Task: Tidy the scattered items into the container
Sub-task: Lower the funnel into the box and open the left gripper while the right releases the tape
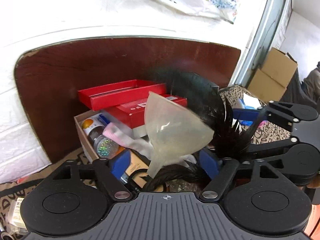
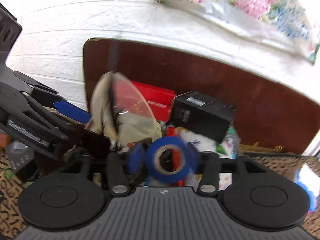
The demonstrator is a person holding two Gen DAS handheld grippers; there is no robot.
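Now the left gripper pinches a translucent funnel above the cardboard box; the right gripper clamps a blue tape roll at six o'clock.

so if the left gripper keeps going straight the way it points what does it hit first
Probably the translucent funnel right between the left gripper fingers, with black feathers beside it; beyond them, the red boxes atop the full container. Depth is unclear.
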